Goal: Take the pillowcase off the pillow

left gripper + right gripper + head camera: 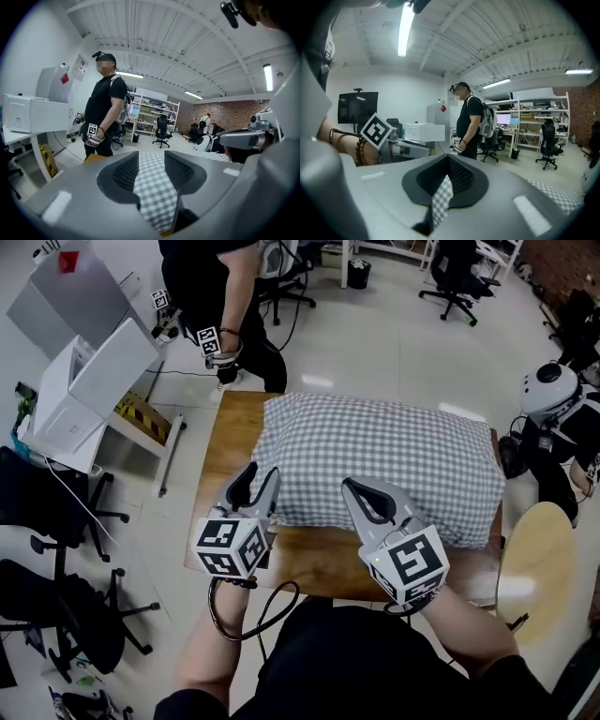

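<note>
A pillow in a grey-and-white checked pillowcase point(375, 456) lies across the wooden table point(309, 563). My left gripper point(260, 479) is at the pillow's near left corner. In the left gripper view its jaws point(151, 159) stand apart, with the checked cloth point(154, 192) showing in the gap and neither pad pressing on it. My right gripper point(367, 493) sits at the pillow's near edge, a little right of the middle. In the right gripper view it point(449, 161) is shut on a narrow fold of the pillowcase point(440, 199), which hangs out below the closed jaws.
A person in black point(225, 287) stands at the table's far left corner, holding marker-tagged grippers. White machines point(84, 381) stand on a stand at left, black office chairs point(56, 606) are below them, and a round wooden stool point(534, 559) is at right.
</note>
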The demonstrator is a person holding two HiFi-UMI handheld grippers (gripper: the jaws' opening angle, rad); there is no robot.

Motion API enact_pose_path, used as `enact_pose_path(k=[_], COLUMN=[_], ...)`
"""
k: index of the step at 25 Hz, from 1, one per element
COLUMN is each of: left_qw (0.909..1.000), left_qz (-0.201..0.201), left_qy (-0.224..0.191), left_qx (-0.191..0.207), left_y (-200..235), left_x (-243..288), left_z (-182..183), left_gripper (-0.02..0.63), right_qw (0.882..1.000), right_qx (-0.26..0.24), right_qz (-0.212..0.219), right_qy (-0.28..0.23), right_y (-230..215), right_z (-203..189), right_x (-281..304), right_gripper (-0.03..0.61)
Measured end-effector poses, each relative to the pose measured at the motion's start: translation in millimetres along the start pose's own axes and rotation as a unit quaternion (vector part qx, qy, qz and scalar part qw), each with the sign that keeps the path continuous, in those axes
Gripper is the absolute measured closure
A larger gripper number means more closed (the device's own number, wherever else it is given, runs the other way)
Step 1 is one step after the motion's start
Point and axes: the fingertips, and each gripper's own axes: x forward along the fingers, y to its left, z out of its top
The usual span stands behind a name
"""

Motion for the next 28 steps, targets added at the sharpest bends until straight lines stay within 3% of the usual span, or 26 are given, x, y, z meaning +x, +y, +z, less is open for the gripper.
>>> enact_pose_path(k=[6,12,23,28], left_qw=[0.9984,0.9918,0.9662,0.9548], left_qz=[0.016,0.010,0.001,-0.022], left_qy=[0.045,0.116,0.227,0.243], left_qx=[-0.032,-0.053,-0.122,-0.171], left_y=[83.4,134.9,215.8,235.1], left_x=[32.3,71.1,135.0,162.3], left_z=[-33.5,-78.9,-146.7,-163.6], left_gripper=[0.405,0.375,0.333,0.321], right_qw=[1.000,0.999,0.998,0.993], right_qx=[0.005,0.007,0.015,0.043], right_qz=[-0.007,-0.012,-0.030,-0.036], right_qy=[0.020,0.033,0.062,0.099], right_y=[-5.2,-13.9,-34.6,-45.0], right_z=[-15.5,-20.4,-20.7,-29.3], right_x=[56.3,97.9,168.9,186.4], right_gripper=[0.577,0.577,0.577,0.577])
